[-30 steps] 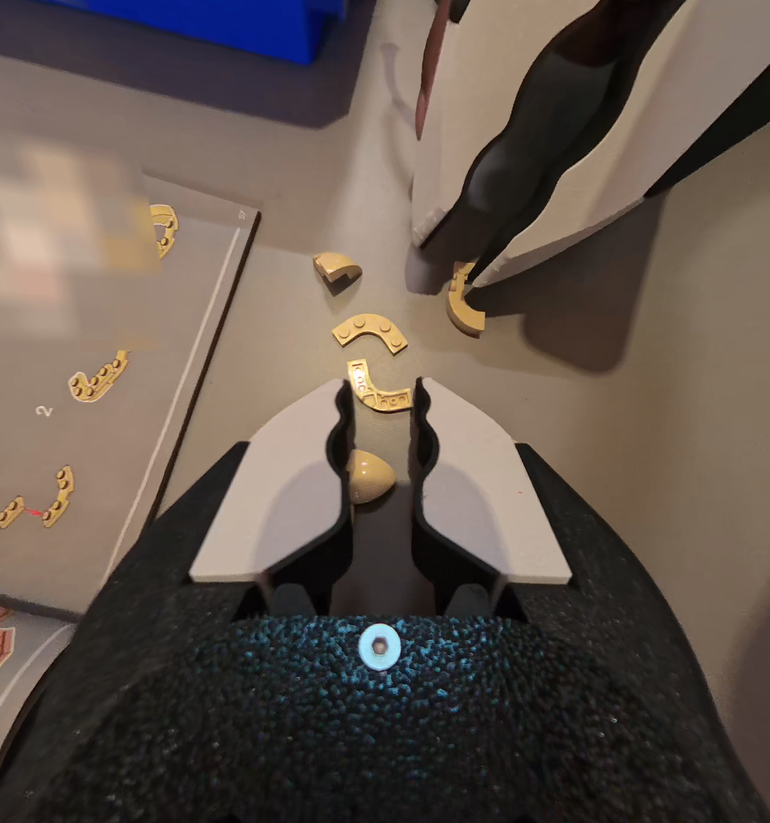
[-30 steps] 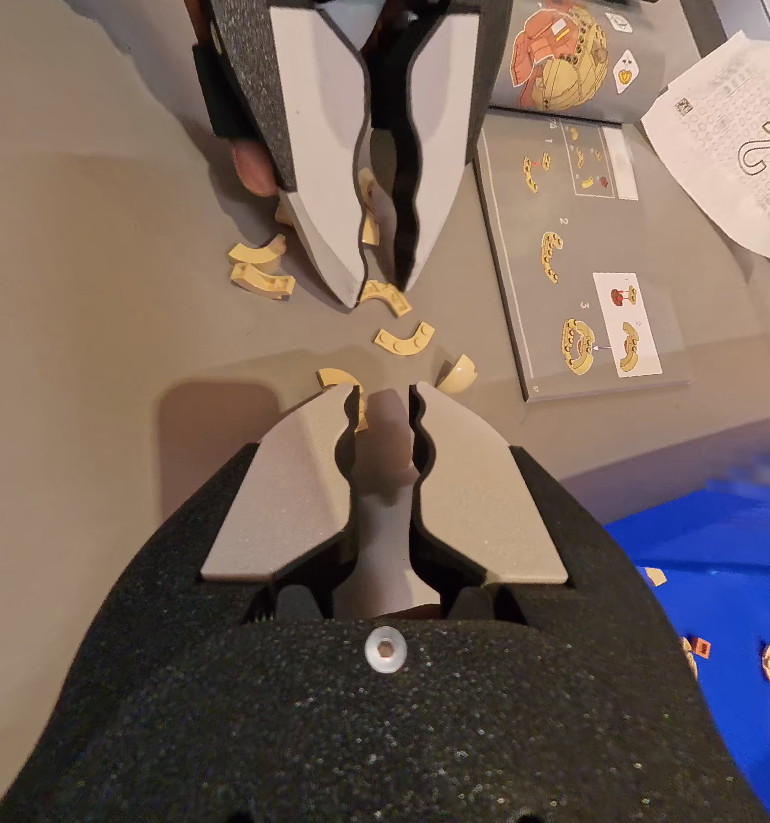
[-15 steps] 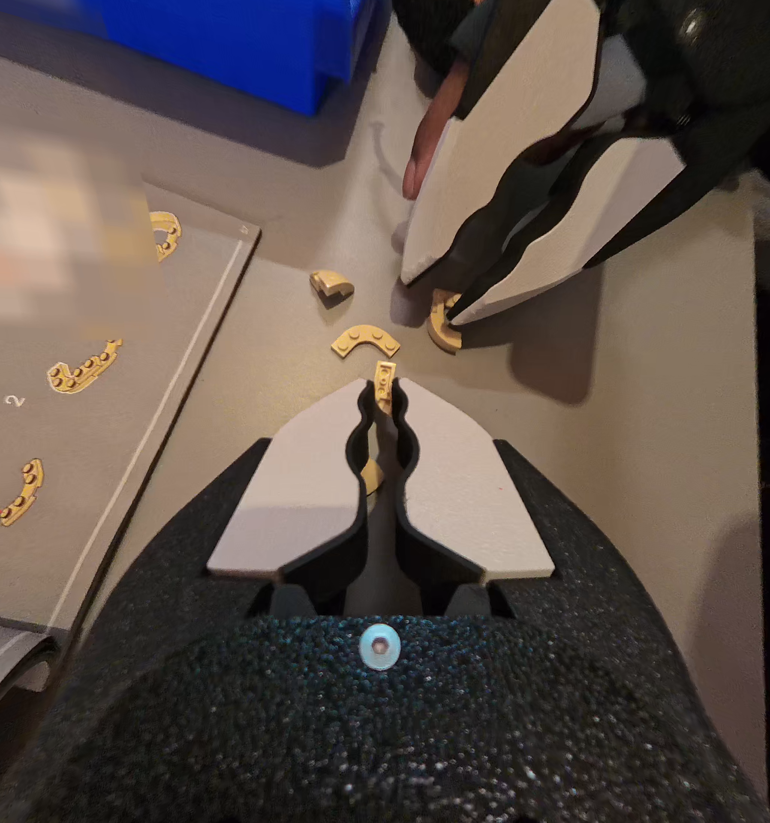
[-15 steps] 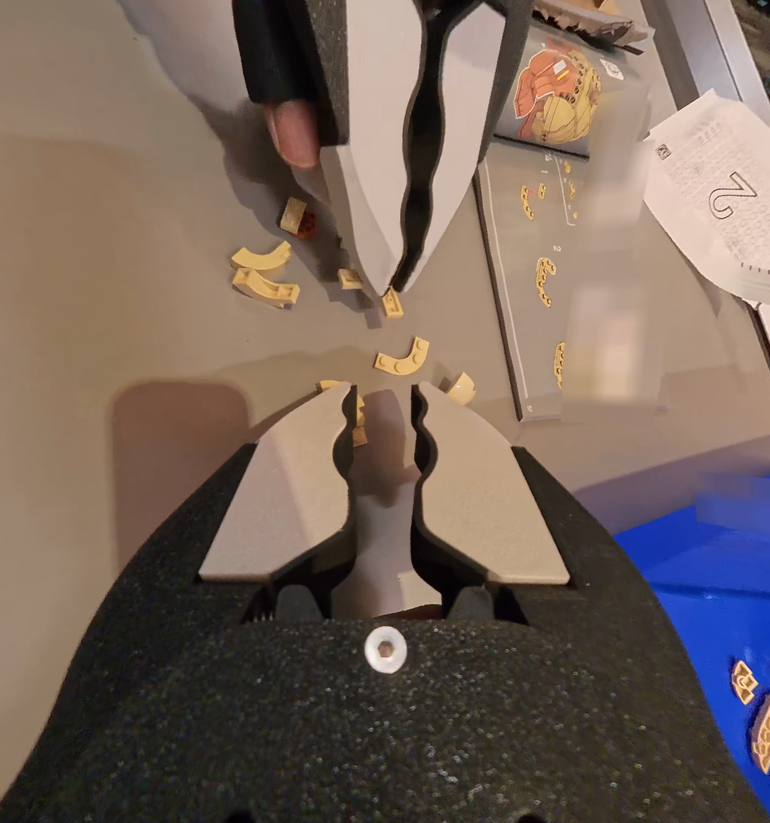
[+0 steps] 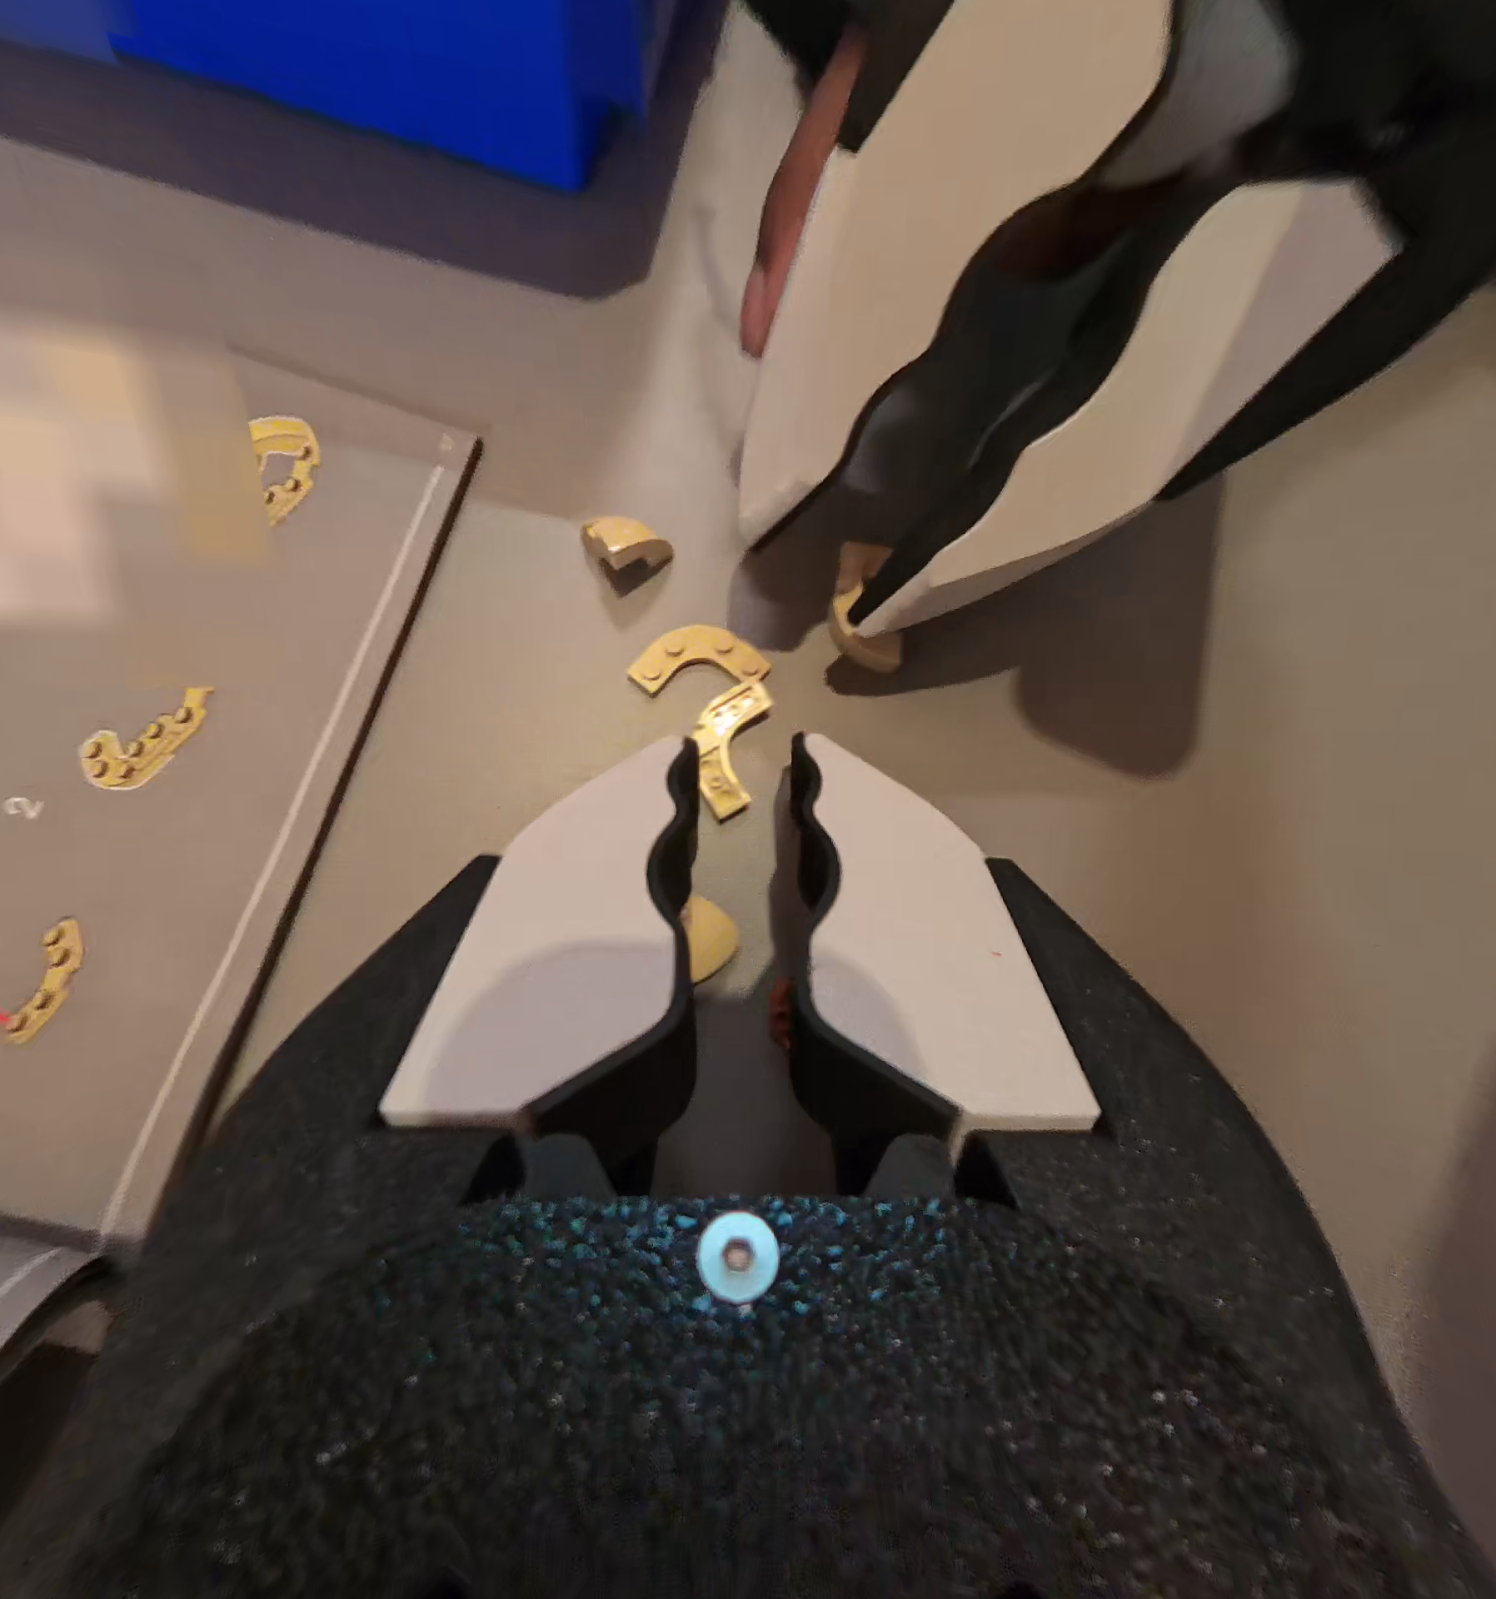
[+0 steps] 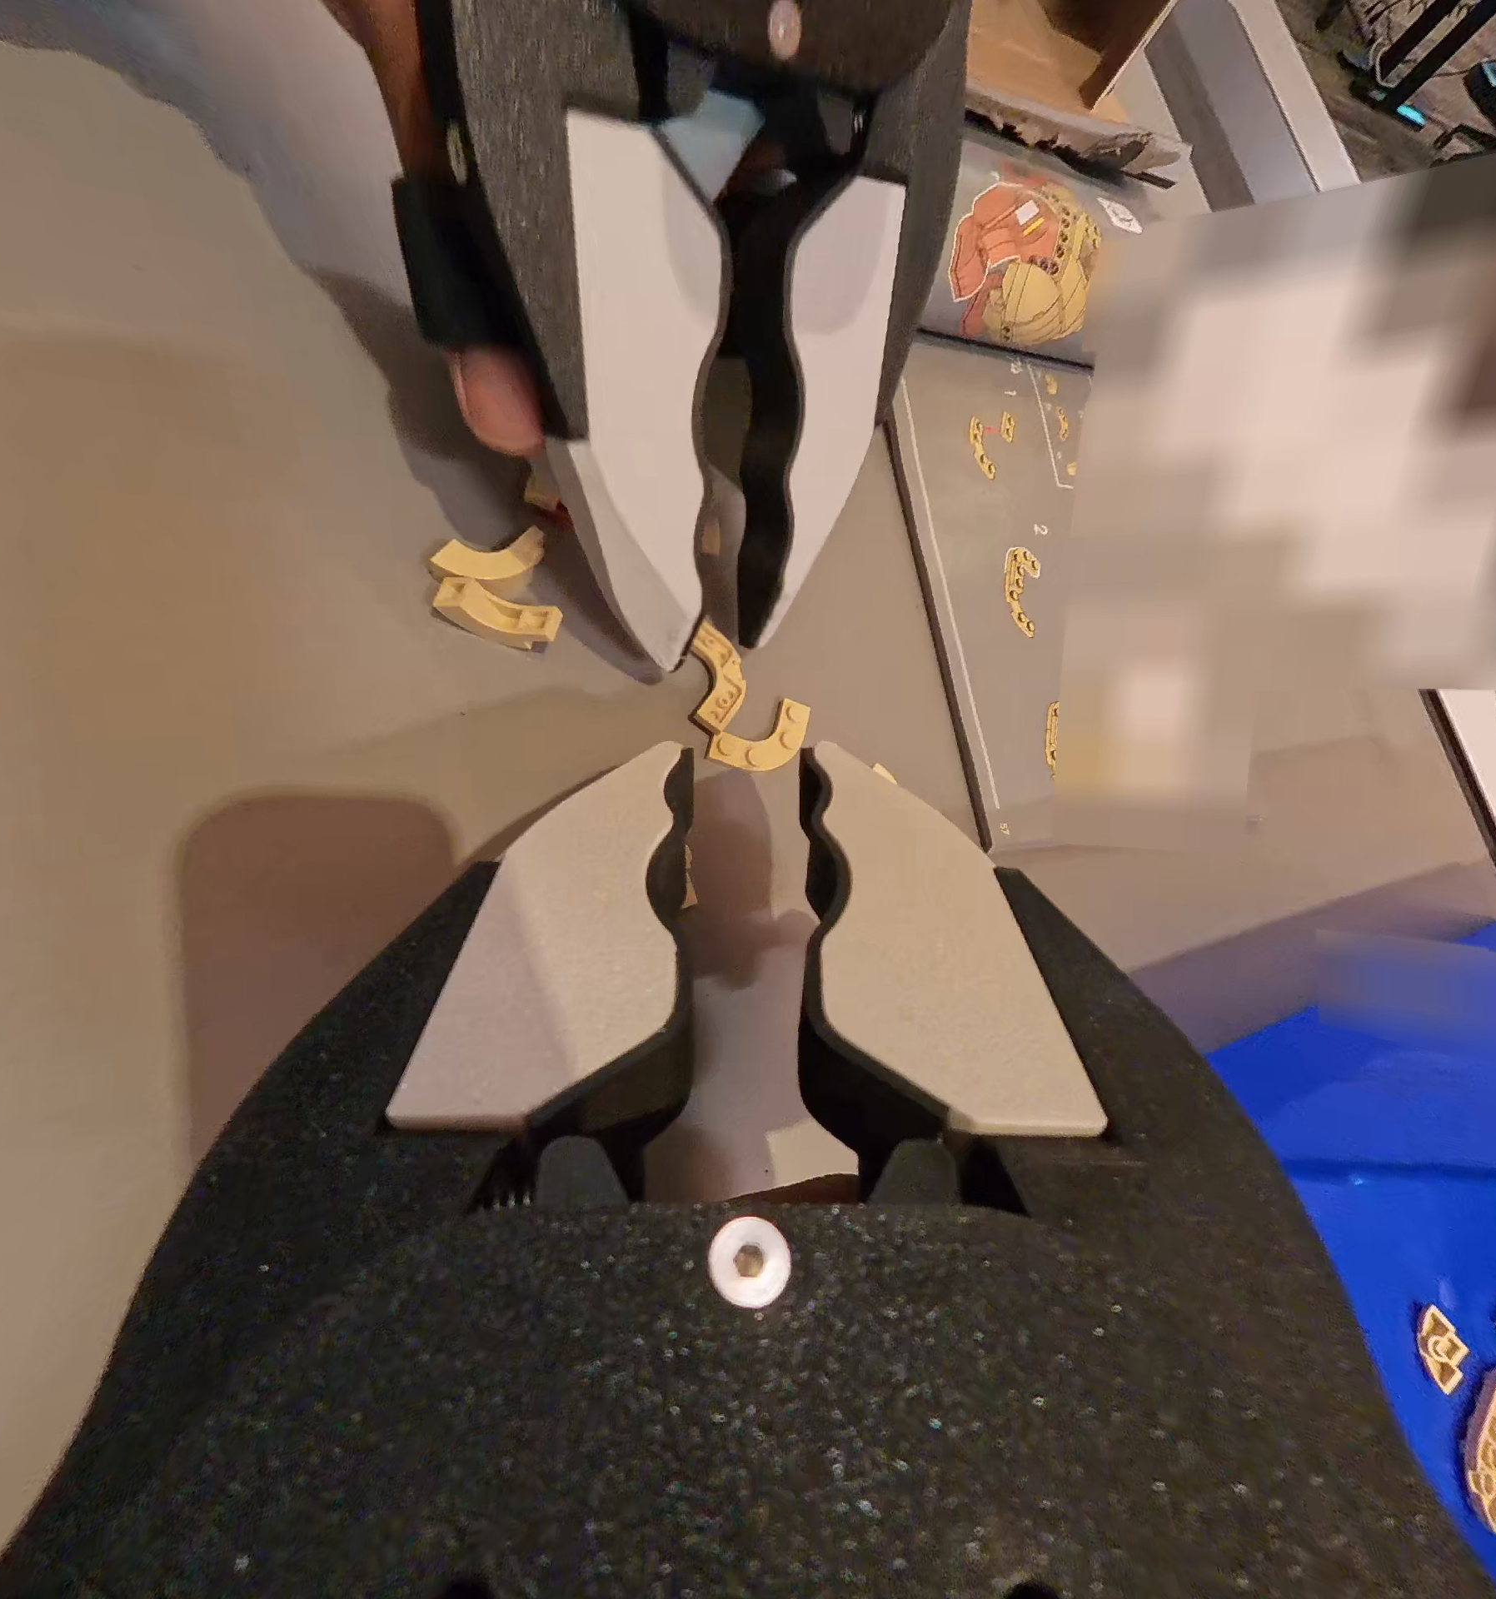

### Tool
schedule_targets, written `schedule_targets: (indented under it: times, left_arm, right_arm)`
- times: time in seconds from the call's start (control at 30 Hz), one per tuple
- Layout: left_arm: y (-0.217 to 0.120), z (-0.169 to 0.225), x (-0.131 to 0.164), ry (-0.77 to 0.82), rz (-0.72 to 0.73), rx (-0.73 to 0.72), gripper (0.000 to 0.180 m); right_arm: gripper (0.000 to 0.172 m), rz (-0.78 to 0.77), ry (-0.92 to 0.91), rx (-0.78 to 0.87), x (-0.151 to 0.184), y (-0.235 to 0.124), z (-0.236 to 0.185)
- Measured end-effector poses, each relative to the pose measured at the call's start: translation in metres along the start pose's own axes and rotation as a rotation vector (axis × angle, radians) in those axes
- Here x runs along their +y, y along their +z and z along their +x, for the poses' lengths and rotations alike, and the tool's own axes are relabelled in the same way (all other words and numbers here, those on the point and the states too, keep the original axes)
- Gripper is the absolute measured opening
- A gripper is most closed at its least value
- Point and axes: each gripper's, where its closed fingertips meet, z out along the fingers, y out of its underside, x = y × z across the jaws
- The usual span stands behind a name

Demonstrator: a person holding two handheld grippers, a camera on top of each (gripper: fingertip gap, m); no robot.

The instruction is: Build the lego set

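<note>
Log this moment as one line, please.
left hand-held gripper: open, curved tan plate lying by its left fingertip | right hand-held gripper: open, tip on tan arch brick | grey table

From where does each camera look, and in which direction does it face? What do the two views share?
Left wrist view: sits on the left tool, looking forward and down at the grey table; own open fingers show, a curved tan plate lying between them.
Right wrist view: sits on the right tool, facing the opposite way; own open fingers show, with a person's fingertip on the left tool.
Shared: each shows the other tool, the curved tan plate, a studded tan arc plate, the instruction booklet.
</note>
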Motion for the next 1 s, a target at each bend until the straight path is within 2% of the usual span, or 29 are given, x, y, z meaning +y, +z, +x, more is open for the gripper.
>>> schedule_targets:
  times: [0.1, 0.23, 0.43, 0.57, 0.7, 0.83, 1.0]
  left_arm:
    - [0.006, -0.005, 0.006, 0.045, -0.057, -0.055, 0.022]
    - [0.008, 0.005, 0.005, 0.025, -0.053, 0.017, 0.008]
    - [0.006, 0.003, 0.003, -0.009, -0.015, 0.029, 0.007]
    - [-0.009, 0.012, -0.021, -0.182, 0.178, 0.193, 0.007]
    - [-0.028, 0.023, -0.041, -0.336, 0.347, 0.387, 0.007]
    - [-0.036, 0.031, -0.051, -0.423, 0.431, 0.521, 0.007]
    - [-0.041, 0.034, -0.054, -0.45, 0.466, 0.594, 0.008]
  right_arm:
    - [0.023, -0.003, -0.002, -0.003, 0.0, 0.0, -0.001]
    - [0.023, -0.012, -0.007, -0.006, 0.002, 0.002, -0.002]
    - [0.024, -0.02, -0.055, 0.015, 0.004, 0.003, -0.002]
    - [0.025, 0.041, -0.124, 0.034, -0.004, -0.001, -0.003]
    - [0.023, 0.191, -0.146, 0.094, -0.027, -0.01, 0.002]
    - [0.009, 0.325, -0.091, 0.08, -0.044, -0.02, 0.002]
    - [0.007, 0.361, -0.013, 0.001, -0.047, -0.023, -0.001]
